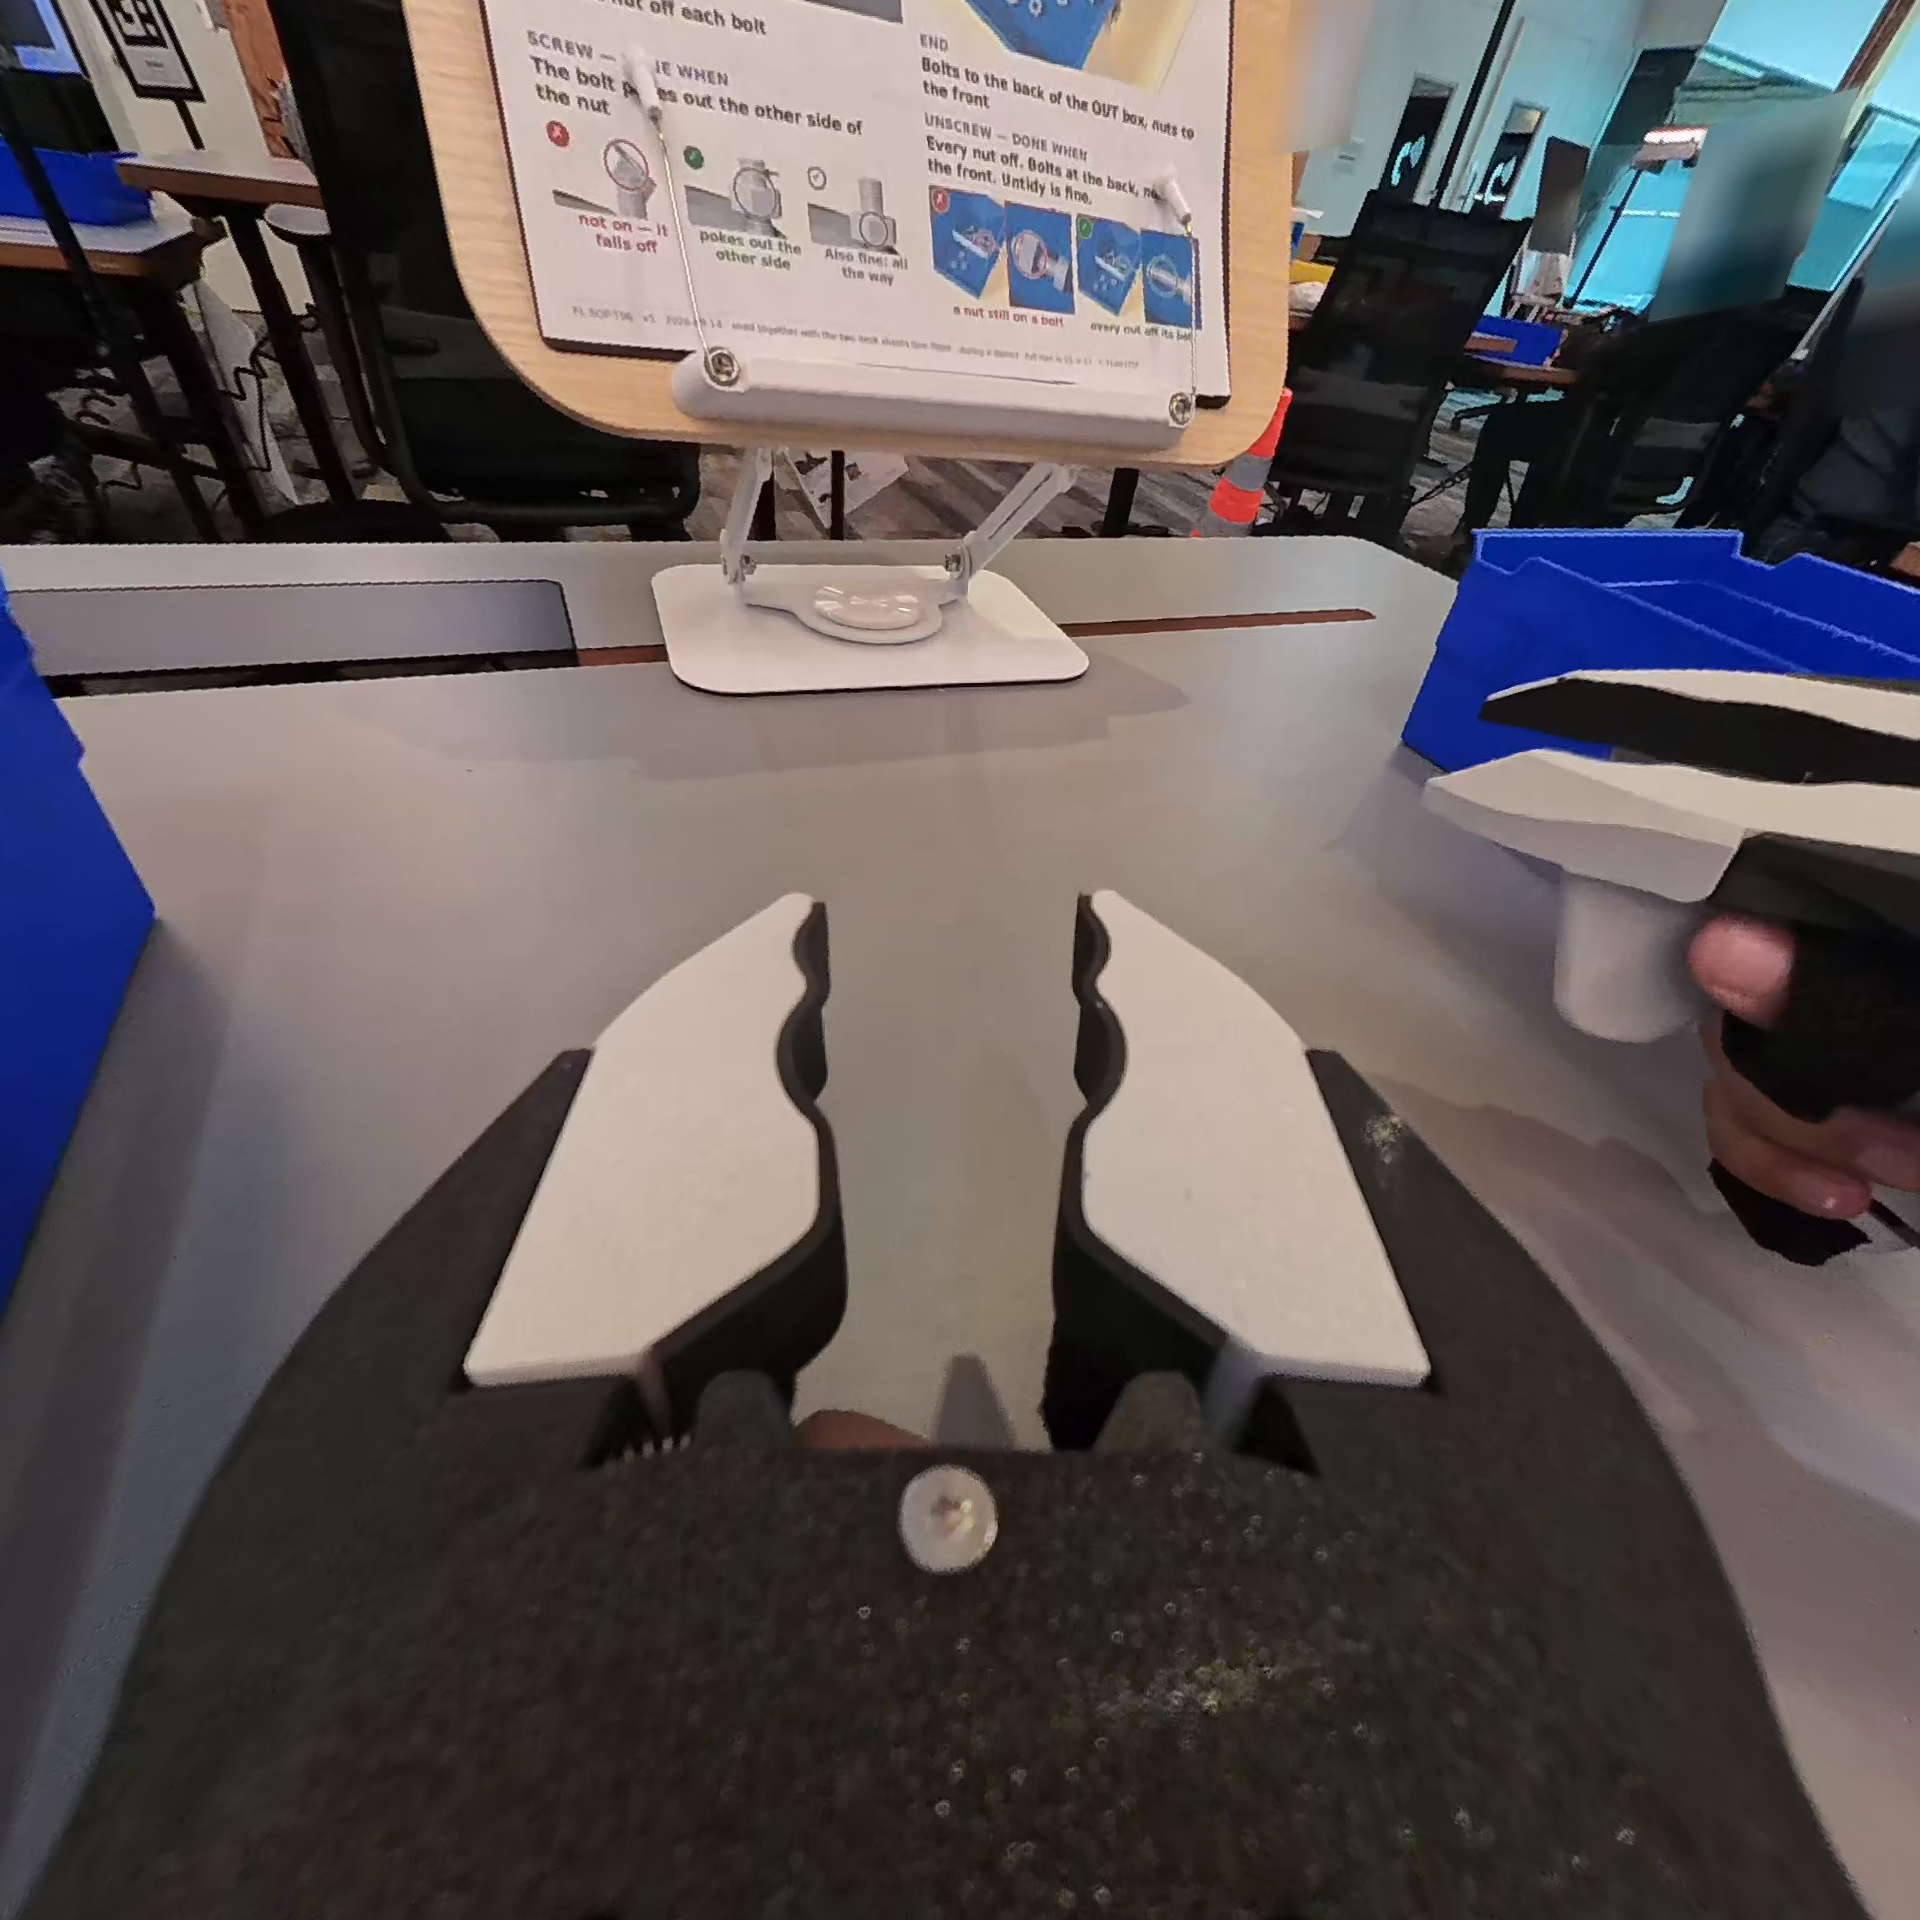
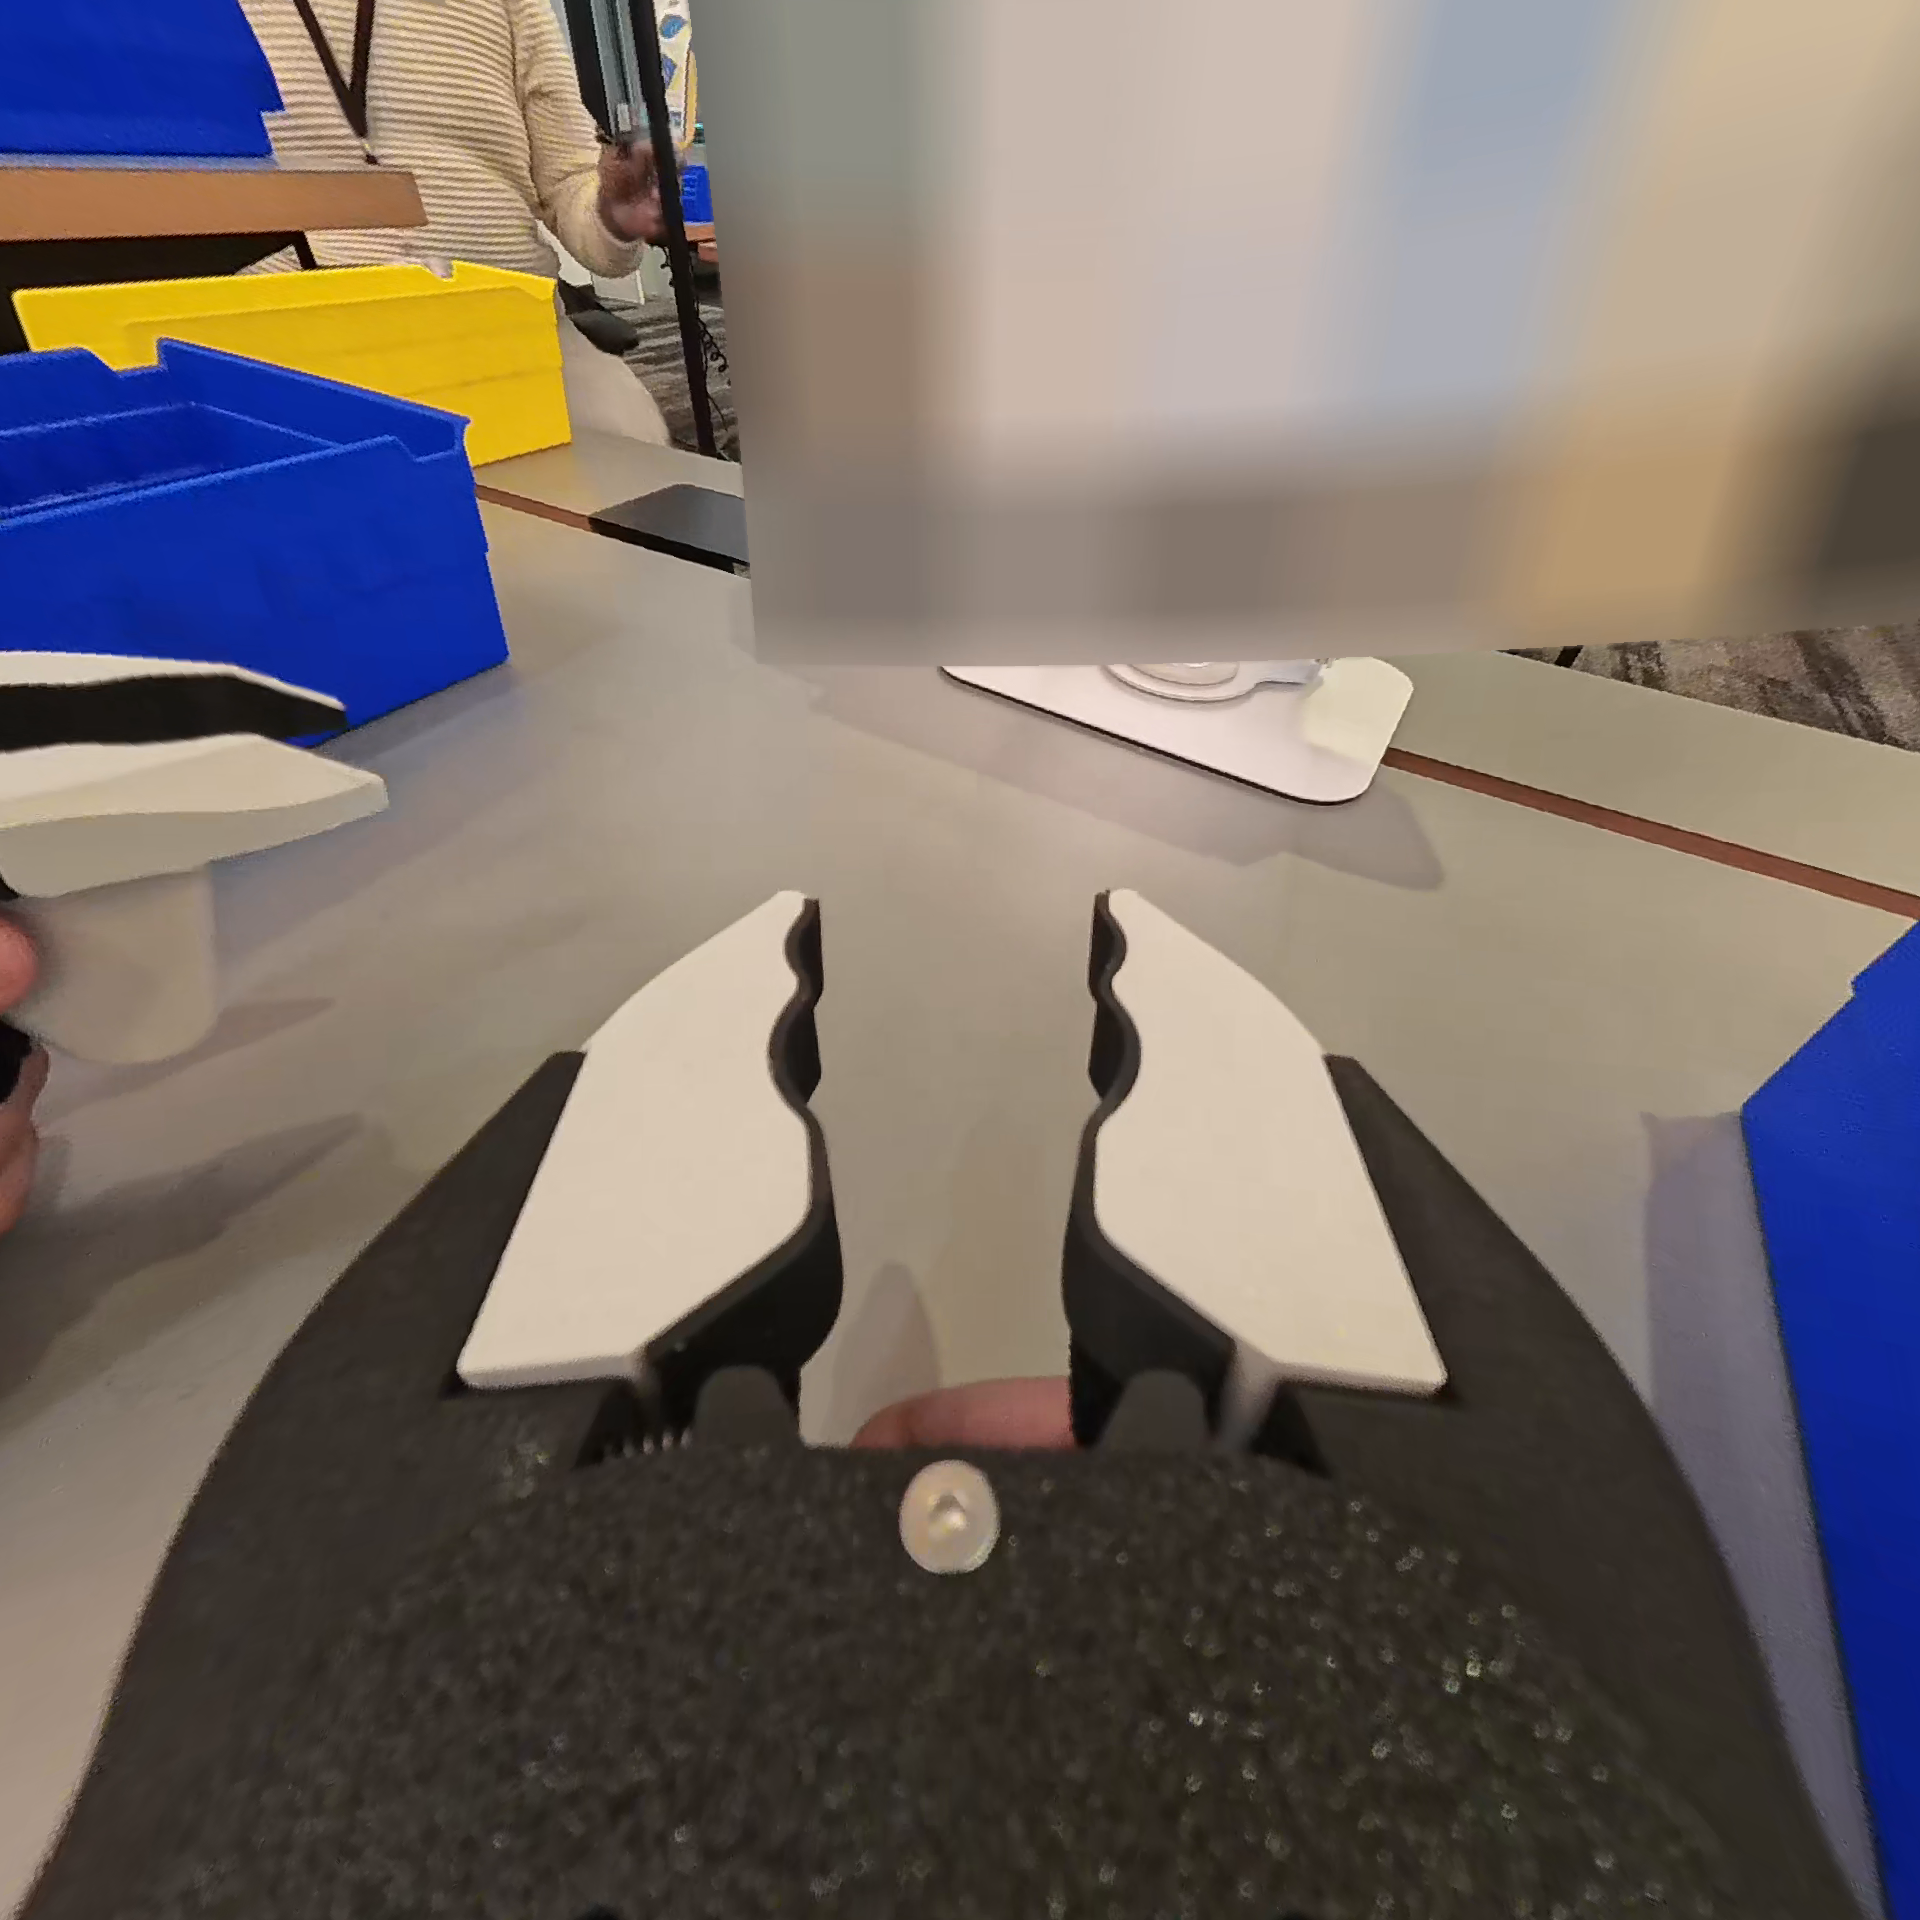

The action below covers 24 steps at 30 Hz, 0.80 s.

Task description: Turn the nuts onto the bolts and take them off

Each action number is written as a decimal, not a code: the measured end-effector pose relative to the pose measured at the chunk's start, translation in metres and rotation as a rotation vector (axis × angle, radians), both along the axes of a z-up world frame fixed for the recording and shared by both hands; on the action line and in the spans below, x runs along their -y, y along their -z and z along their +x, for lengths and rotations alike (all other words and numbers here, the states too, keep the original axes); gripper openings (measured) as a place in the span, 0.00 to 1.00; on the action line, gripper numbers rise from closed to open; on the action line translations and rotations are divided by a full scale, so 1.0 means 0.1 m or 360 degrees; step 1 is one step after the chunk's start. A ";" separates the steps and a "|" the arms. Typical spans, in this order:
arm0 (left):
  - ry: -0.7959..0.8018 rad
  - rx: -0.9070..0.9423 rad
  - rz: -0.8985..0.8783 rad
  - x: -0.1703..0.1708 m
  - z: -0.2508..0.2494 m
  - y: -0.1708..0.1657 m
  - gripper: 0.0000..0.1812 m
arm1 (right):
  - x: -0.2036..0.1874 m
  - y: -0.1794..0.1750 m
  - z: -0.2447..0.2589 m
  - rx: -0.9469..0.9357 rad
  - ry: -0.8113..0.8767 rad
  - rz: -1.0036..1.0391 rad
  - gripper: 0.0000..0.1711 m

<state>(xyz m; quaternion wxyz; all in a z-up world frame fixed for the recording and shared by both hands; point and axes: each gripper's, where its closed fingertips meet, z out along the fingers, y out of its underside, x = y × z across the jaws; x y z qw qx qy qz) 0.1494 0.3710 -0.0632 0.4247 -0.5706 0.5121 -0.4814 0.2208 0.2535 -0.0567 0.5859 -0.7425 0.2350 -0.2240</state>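
A: Left to right. Blue bin at the far left edge, inside not visible. Left gripper hangs over the bare grey table, fingers apart, nothing between them.

B: Middle?

A: Document stand on its white base, holding an instruction sheet. Past it the right gripper, also fingers apart and empty, low over the table. The two grippers are near each other, not touching. Another blue bin sits behind the right one.

B: Nuts and bolts?

A: None visible in either view. My guess is they're in one of the blue bins, but the bin interiors I can see show no parts. A yellow bin stands further back on that side; can't see into it either.

B: So the step is?

A: Looks like the very start: fetch a bolt and a nut. I'd grip the bolt by its head in one gripper, hold the nut flat in the other, line up the axes before turning. Start crooked and it cross-threads or drops.

B: Writing?

A: The sheet has printed text plus small pictures with red and green marks. Not repeating the wording. No brand marks seen.
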 end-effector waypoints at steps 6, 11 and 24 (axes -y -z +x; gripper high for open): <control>0.0036 -0.0027 -0.0002 0.04 0.01 0.03 0.25 | 0.01 -0.01 0.01 -0.0003 0.0005 0.0009 0.29; 0.0058 -0.0038 0.0015 0.08 0.01 0.04 0.25 | 0.12 -0.30 -0.09 0.0007 -0.0034 0.0048 0.29; 0.0311 -0.0066 0.0244 0.86 -0.01 0.02 0.27 | 3.20 -0.46 0.18 -0.0005 0.0752 0.0042 0.28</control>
